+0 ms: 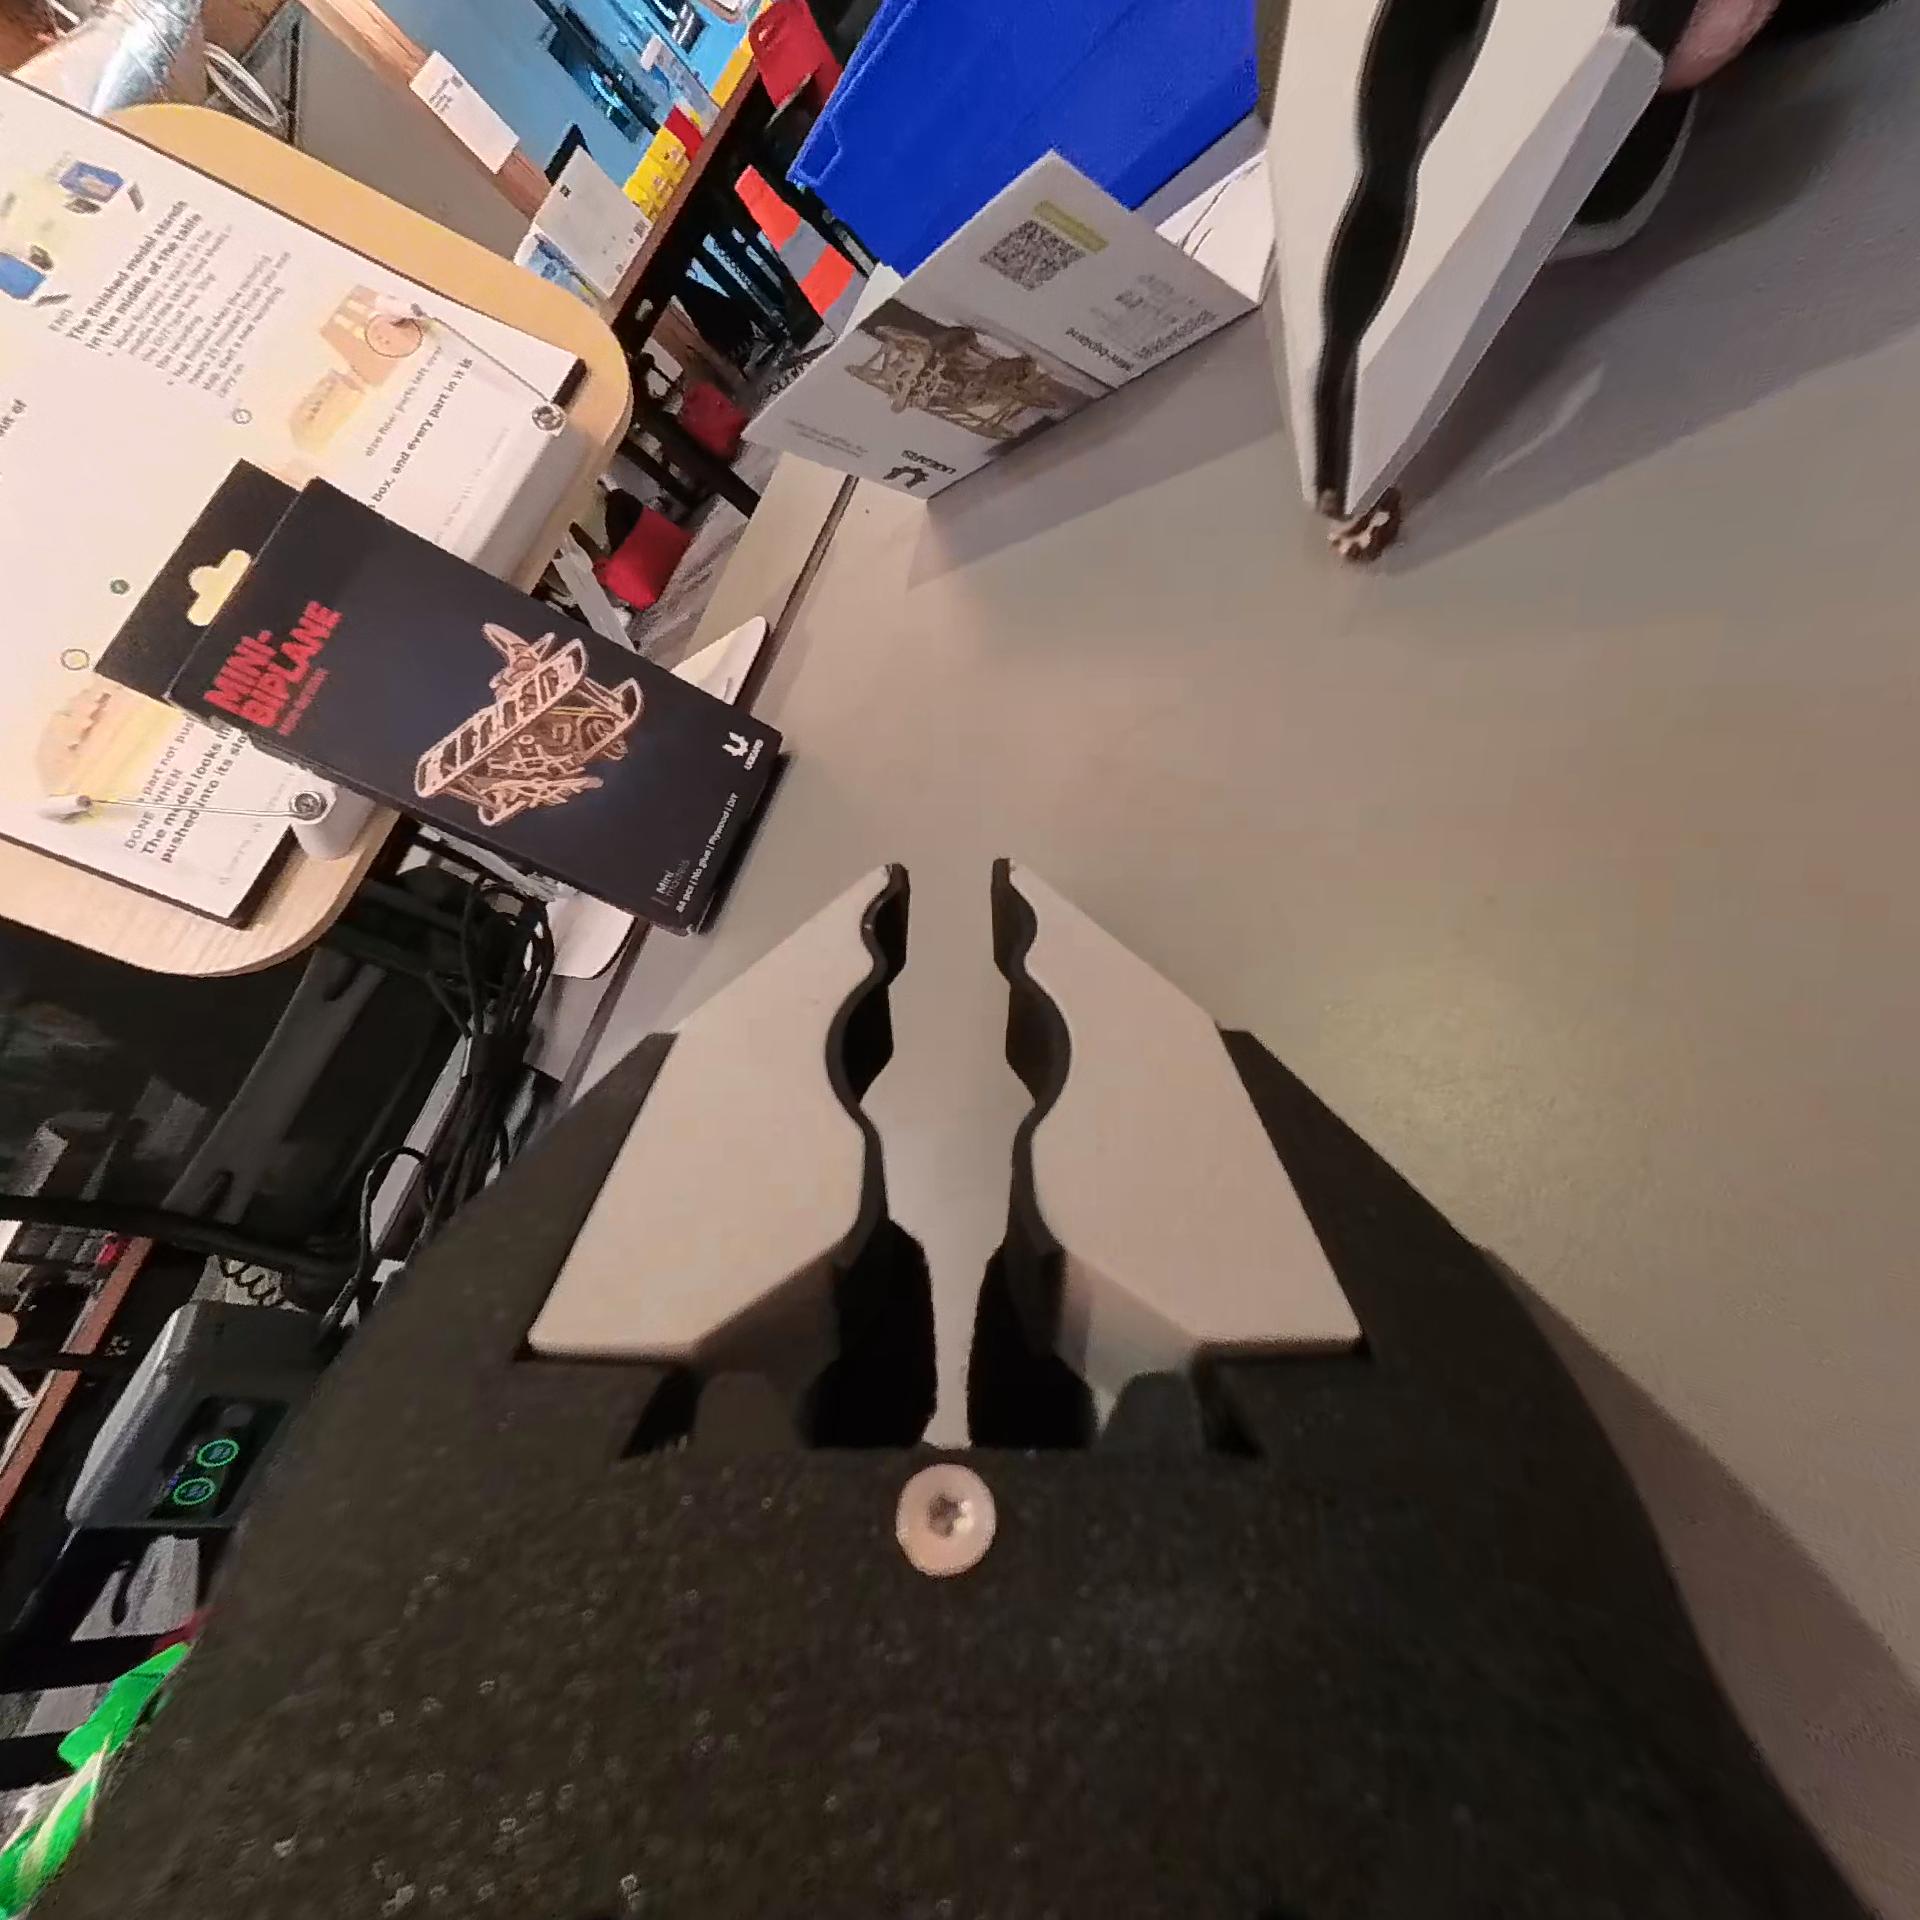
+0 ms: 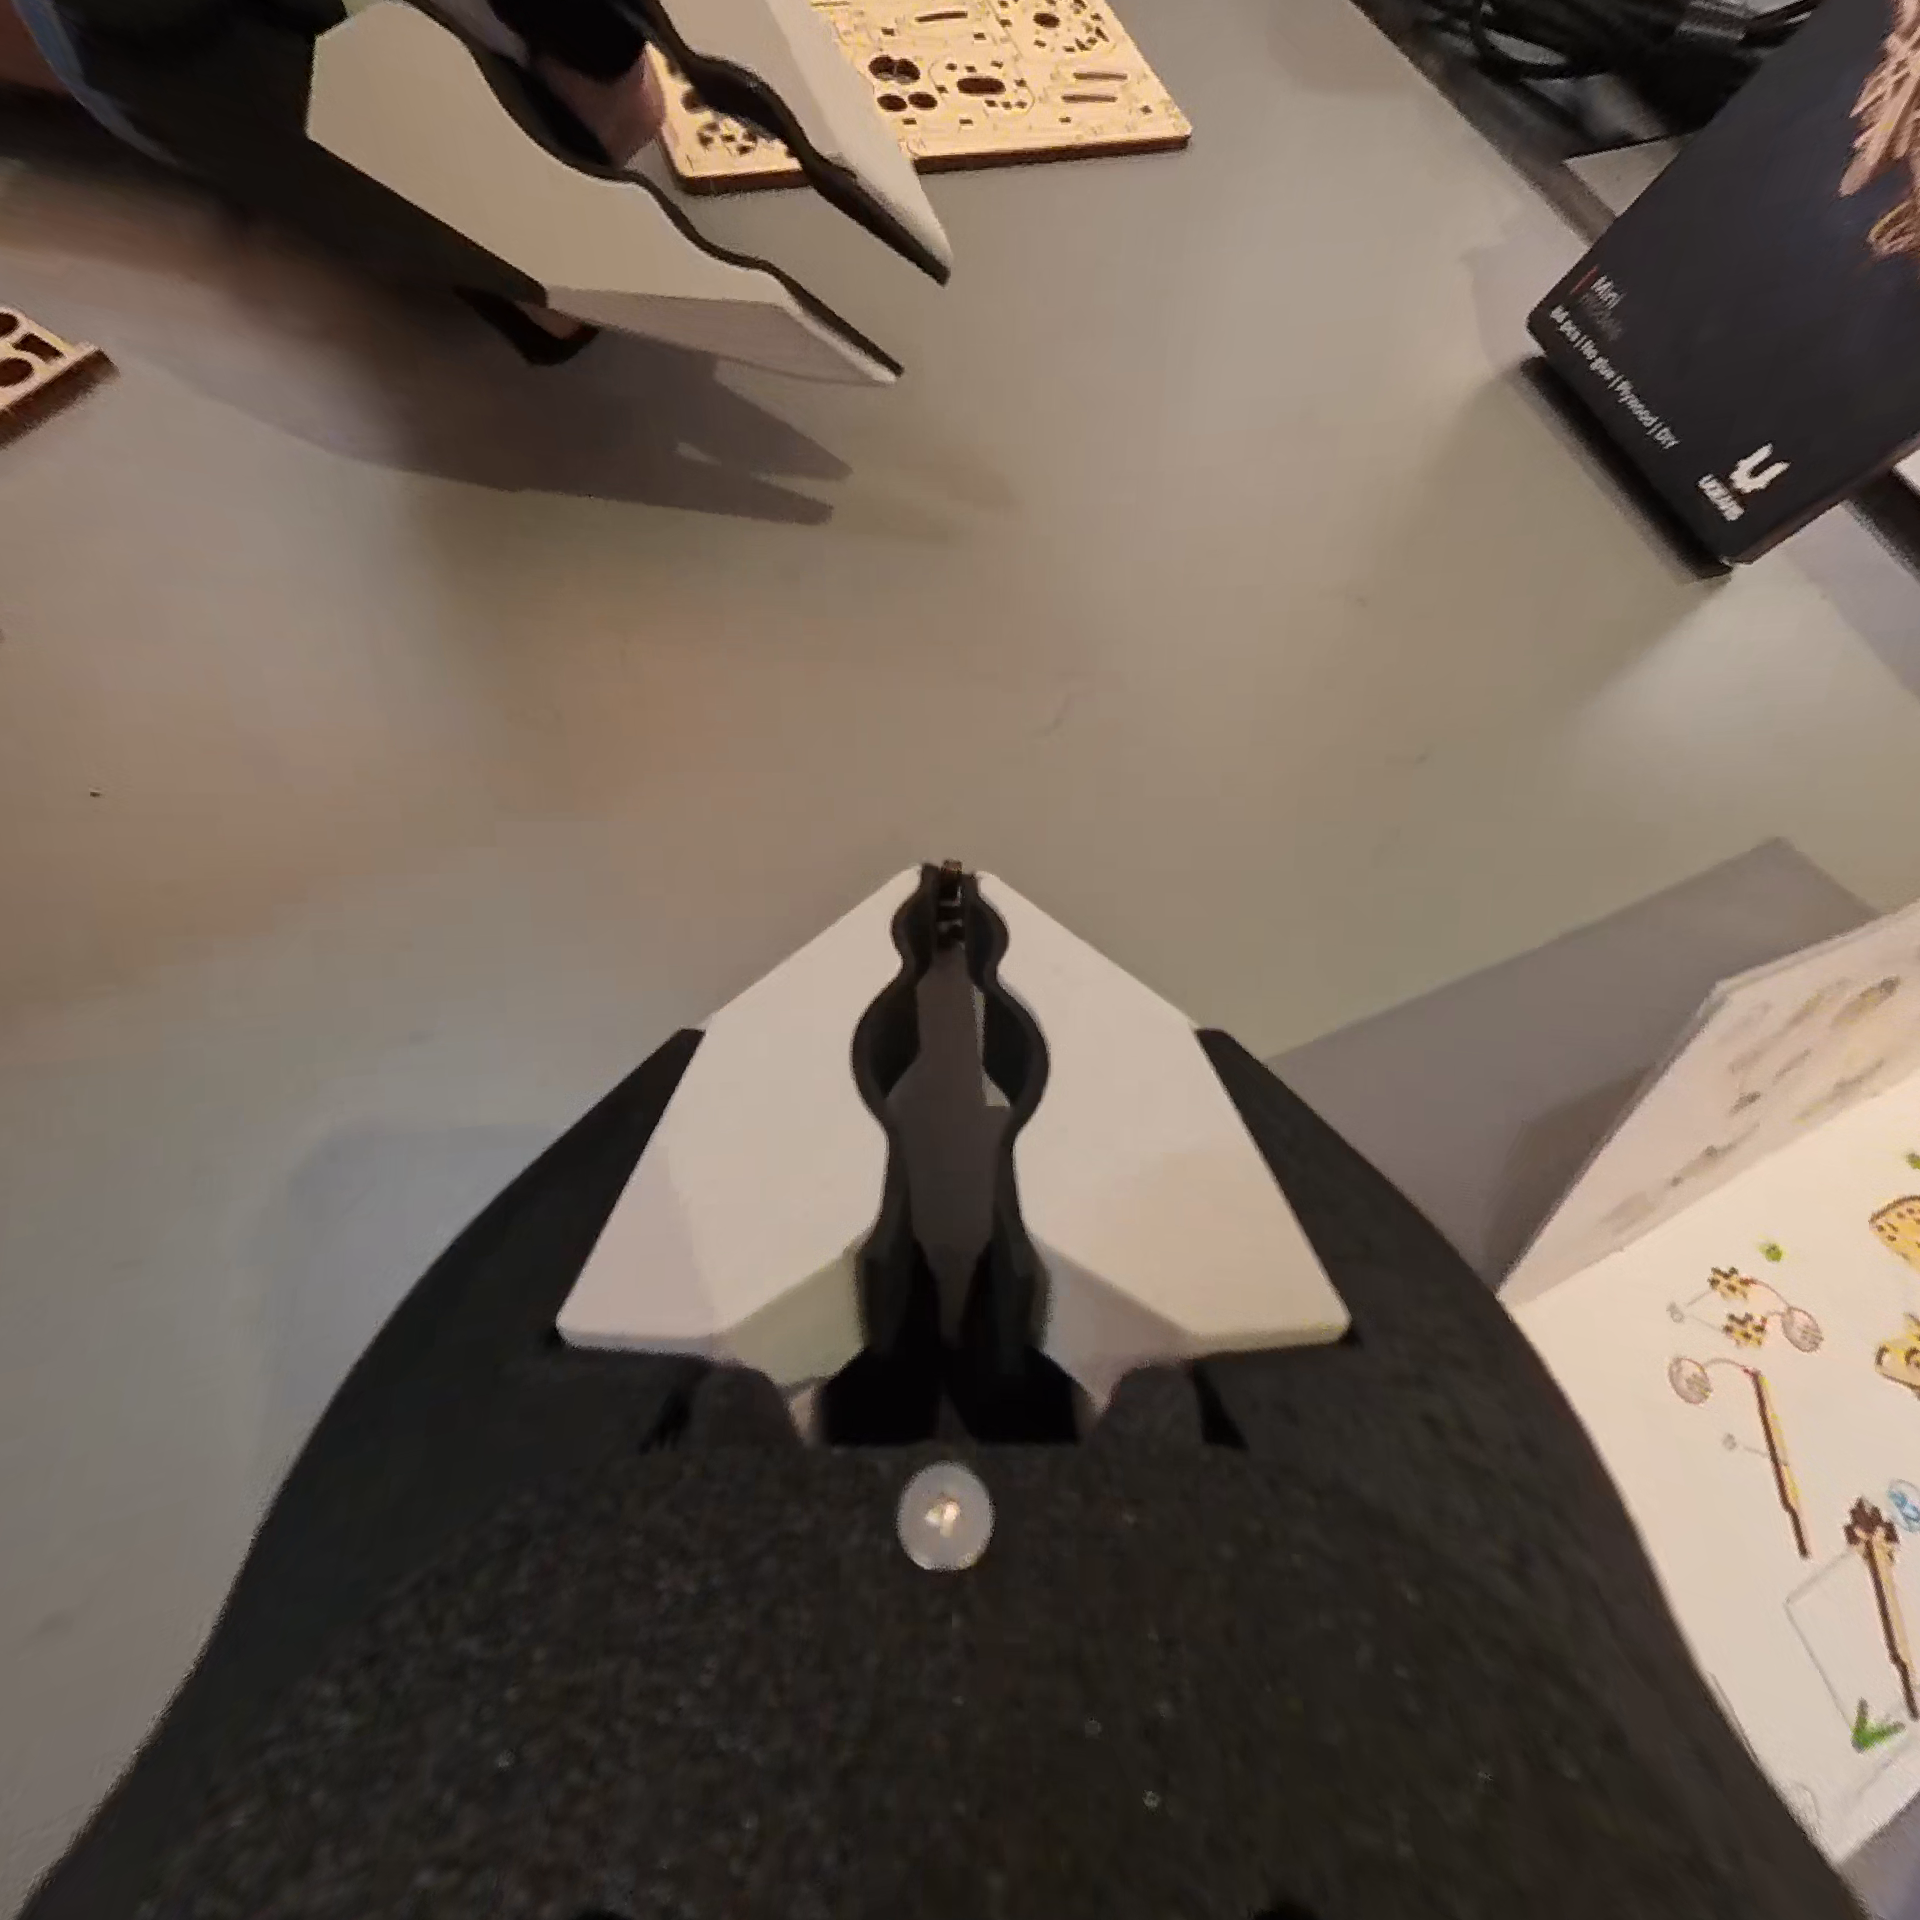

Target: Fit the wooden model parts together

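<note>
right gripper (image 2: 948, 878) pinches small wooden part (image 1: 1361, 530); left gripper (image 1: 948, 873) narrow-open, empty (near dark box (image 1: 468, 707)); align slowly.

Right tongs (image 2: 948, 878) are pinched tight on a tiny dark wooden piece (image 2: 948, 902) right at the tips, over the grey table (image 2: 727, 644). Left tongs (image 2: 920, 322) sit up at 11 o'clock, gapped apart. Laser-cut wooden sheet (image 2: 997, 114) at 12, dark box (image 2: 1745, 343) at 2, instruction booklet (image 2: 1745, 1455) down at 4.
</note>
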A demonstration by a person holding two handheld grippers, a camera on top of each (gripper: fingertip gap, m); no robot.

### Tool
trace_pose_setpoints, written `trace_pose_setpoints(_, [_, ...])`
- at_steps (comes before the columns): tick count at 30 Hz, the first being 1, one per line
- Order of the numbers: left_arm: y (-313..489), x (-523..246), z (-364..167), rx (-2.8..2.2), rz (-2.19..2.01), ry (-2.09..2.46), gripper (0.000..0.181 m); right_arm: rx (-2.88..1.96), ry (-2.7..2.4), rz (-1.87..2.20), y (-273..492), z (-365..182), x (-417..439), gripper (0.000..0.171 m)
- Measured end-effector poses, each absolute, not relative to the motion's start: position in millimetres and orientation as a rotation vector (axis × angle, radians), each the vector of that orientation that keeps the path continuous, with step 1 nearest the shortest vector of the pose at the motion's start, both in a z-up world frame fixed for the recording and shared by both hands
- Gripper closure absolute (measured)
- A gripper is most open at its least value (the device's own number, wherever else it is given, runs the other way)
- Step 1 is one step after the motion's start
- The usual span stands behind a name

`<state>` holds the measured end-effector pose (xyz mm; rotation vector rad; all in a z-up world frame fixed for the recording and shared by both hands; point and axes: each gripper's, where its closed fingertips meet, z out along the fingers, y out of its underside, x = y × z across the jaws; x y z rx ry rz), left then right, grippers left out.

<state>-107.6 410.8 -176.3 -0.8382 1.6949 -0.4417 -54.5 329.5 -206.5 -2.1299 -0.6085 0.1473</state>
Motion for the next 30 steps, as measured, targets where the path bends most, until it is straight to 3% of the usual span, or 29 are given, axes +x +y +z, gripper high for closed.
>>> trace_pose_setpoints(10, [411.8, -107.8, -174.2, -0.850, -0.459, 1.685, 0.168, -2.287, -0.569, 0.124, 313.6, -194.5, -44.0, 0.161])
trace_pose_setpoints(13, [410.9, -107.5, -176.4, -0.840, -0.444, 1.697, 0.169, -2.398, -0.650, 0.127, 312.7, -186.8, -41.9, 0.166])
trace_pose_setpoints(18, [409.8, -107.7, -177.1, -0.833, -0.443, 1.704, 0.170, -2.439, -1.123, 0.071, 312.8, -194.2, -54.8, 0.171])
trace_pose_setpoints(24, [404.1, -108.7, -180.9, -0.799, -0.448, 1.741, 0.170, -2.372, -1.575, -0.020, 312.8, -200.7, -54.5, 0.162])
trace_pose_setpoints(30, [393.9, -112.0, -184.0, -0.748, -0.499, 1.798, 0.170, -2.108, -1.903, -0.139, 320.8, -196.9, -54.9, 0.164])
